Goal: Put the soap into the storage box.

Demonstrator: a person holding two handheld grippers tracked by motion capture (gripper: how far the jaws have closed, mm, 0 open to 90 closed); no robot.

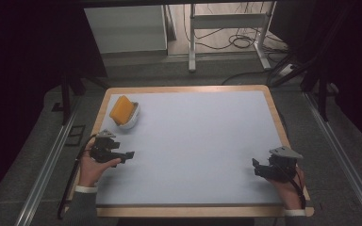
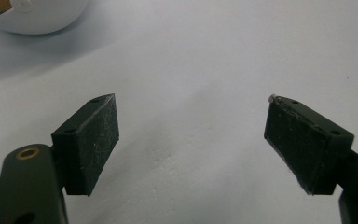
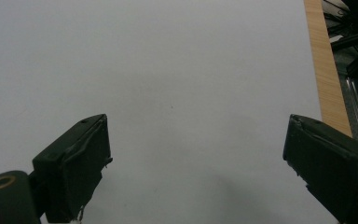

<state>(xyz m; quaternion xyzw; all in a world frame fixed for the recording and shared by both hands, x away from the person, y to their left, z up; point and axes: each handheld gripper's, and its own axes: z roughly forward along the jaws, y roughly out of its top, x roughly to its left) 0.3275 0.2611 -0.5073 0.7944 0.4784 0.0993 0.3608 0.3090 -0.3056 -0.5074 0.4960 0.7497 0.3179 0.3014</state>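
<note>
— While we rest both hands near the table's (image 1: 273, 113) front edge, where is our target?
— Our white bowl (image 1: 131, 118) sits near the far left corner, an orange sponge (image 1: 121, 108) leaning in it. Our left gripper (image 1: 128, 155) is nearest, jaws spread and holding nothing; the bowl's rim peeks into the left gripper view.
— And our right gripper (image 1: 256, 165)?
— Spread too, nothing between its jaws, by the right edge.
— What might go wrong?
— We judge a careless pinch could nudge the light bowl or tip the sponge out.
</note>
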